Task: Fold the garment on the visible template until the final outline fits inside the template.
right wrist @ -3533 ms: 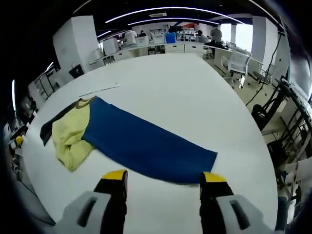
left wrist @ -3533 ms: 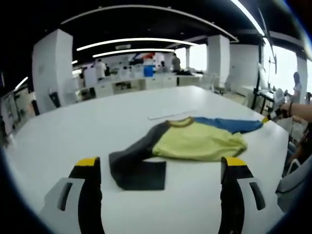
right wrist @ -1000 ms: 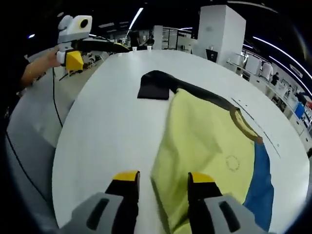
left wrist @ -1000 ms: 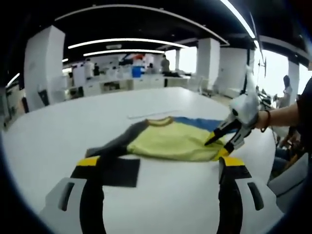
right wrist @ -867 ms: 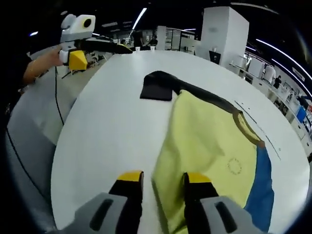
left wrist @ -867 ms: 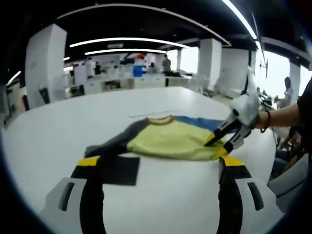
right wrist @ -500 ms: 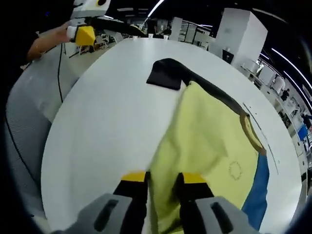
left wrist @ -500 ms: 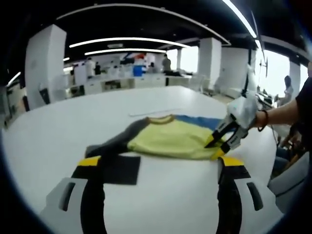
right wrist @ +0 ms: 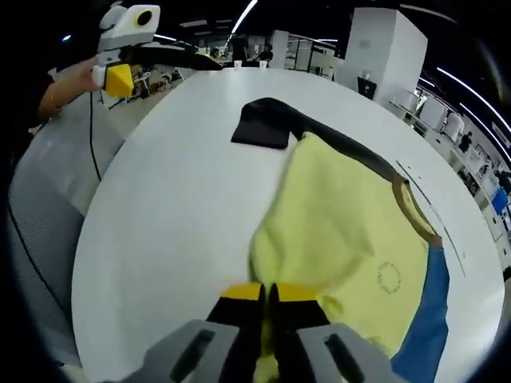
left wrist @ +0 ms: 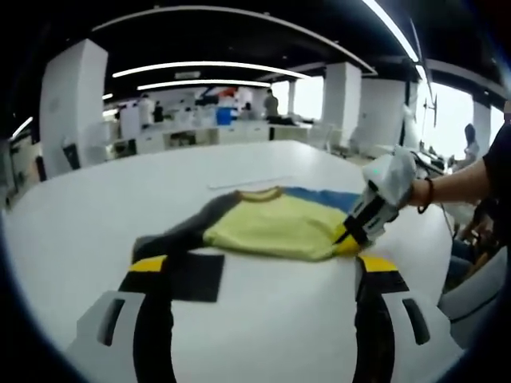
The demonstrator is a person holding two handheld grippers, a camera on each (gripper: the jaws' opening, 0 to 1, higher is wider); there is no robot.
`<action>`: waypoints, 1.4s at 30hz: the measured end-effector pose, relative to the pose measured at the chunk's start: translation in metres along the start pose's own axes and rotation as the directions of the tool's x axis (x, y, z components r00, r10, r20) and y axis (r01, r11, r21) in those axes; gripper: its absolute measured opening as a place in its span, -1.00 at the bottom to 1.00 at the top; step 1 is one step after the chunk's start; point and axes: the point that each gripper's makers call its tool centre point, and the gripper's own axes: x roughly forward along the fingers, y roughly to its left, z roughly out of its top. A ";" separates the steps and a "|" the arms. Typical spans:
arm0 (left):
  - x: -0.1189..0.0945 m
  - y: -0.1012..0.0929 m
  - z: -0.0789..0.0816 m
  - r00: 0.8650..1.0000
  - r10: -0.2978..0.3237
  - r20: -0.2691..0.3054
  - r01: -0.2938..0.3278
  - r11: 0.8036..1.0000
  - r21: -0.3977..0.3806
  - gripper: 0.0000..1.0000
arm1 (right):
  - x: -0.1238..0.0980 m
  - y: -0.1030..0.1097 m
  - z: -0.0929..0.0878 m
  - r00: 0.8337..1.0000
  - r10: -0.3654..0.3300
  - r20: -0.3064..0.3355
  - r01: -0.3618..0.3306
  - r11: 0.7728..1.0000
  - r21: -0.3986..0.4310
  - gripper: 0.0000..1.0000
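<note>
The garment lies crumpled on the white table (left wrist: 88, 215): yellow body (left wrist: 267, 230), dark grey sleeve ending in a black cuff (left wrist: 192, 275), blue sleeve (left wrist: 323, 198). My left gripper (left wrist: 263, 267) hovers open just in front of the black cuff, holding nothing. My right gripper (left wrist: 355, 231) comes in from the right, pinching the yellow hem. In the right gripper view, the right gripper (right wrist: 269, 294) is shut on the edge of the yellow body (right wrist: 343, 215), with the black cuff (right wrist: 259, 132) far ahead and the blue sleeve (right wrist: 423, 335) at the right. A thin template line (left wrist: 247, 184) runs behind the collar.
The left gripper (right wrist: 128, 48), held by a hand, hangs beyond the table's far left edge (right wrist: 96, 231). A person's forearm (left wrist: 455, 187) reaches in from the right. Desks, pillars and distant people stand behind the table.
The right gripper left the blue sleeve end, moved to the yellow hem, and its jaws closed on it. The left gripper has barely shifted and stays open.
</note>
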 end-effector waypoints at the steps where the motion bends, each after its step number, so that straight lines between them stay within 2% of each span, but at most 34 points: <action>1: 0.000 0.000 0.001 1.000 -0.002 0.003 0.002 1.000 0.003 0.83 | -0.002 -0.001 0.002 1.000 0.001 0.005 -0.001 1.000 -0.005 -1.00; 7: 0.008 -0.003 0.001 1.000 -0.020 0.003 0.020 1.000 0.010 0.75 | -0.020 -0.023 0.016 0.997 -0.052 0.065 0.052 0.999 -0.005 -1.00; 16: 0.024 -0.011 -0.007 0.998 -0.053 -0.030 0.053 0.998 0.030 0.70 | -0.045 -0.068 0.035 0.976 -0.136 0.172 0.113 0.984 0.137 -1.00; 23: 0.032 -0.015 -0.004 0.996 -0.082 -0.033 0.083 0.996 0.041 0.66 | -0.056 -0.095 0.042 0.958 -0.211 0.196 0.177 0.968 0.176 -1.00; 31: 0.049 -0.019 -0.007 0.994 -0.102 -0.045 0.104 0.994 0.038 0.61 | -0.052 -0.119 0.041 0.943 -0.270 0.196 0.223 0.947 0.229 -1.00; 36: 0.061 -0.021 -0.010 0.991 -0.119 -0.052 0.121 0.992 0.031 0.54 | -0.045 -0.135 0.034 0.932 -0.307 0.195 0.235 0.918 0.319 -1.00; 42: 0.074 -0.024 -0.013 0.989 -0.135 -0.066 0.137 0.990 0.036 0.47 | -0.034 -0.155 0.020 0.927 -0.332 0.174 0.245 0.887 0.391 -1.00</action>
